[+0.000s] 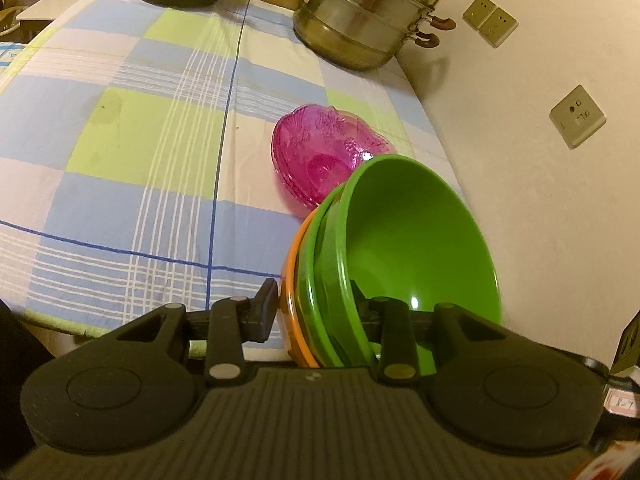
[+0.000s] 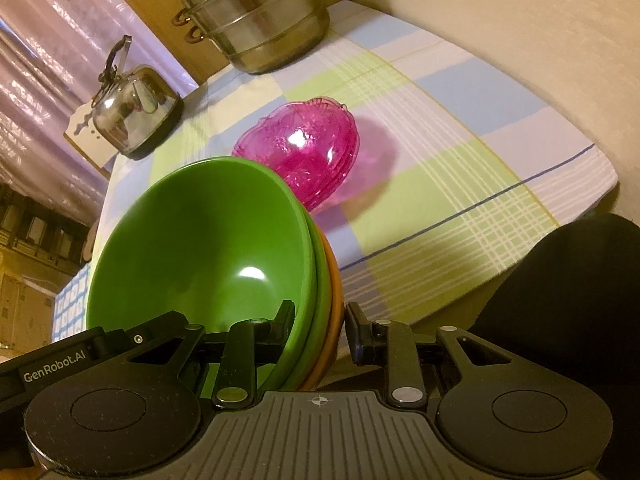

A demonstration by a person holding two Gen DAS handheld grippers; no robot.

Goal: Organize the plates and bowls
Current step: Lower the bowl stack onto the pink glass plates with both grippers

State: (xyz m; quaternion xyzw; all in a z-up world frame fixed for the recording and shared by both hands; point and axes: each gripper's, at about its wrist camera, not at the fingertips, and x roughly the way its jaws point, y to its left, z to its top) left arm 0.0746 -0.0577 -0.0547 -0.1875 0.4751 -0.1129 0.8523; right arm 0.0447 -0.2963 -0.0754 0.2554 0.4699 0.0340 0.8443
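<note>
Both tools clenched on bowl stack (image 1: 384, 248): L tool (image 1: 316, 312), R tool (image 2: 320, 332) grip opposite rims. Pink dish (image 2: 304, 148) just behind stack, on desk (image 1: 120, 140).

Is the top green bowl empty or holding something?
Empty. The green bowl's bare inside shows in both views, with only a light glint; it sits nested in the stack that both grippers clamp.

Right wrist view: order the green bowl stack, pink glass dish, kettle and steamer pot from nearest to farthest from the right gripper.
1. Green bowl stack: its rim is between the jaws of the right gripper.
2. Pink glass dish: just beyond the stack, on the tablecloth.
3. Kettle: far left edge.
4. Steamer pot: back of the table.
</note>
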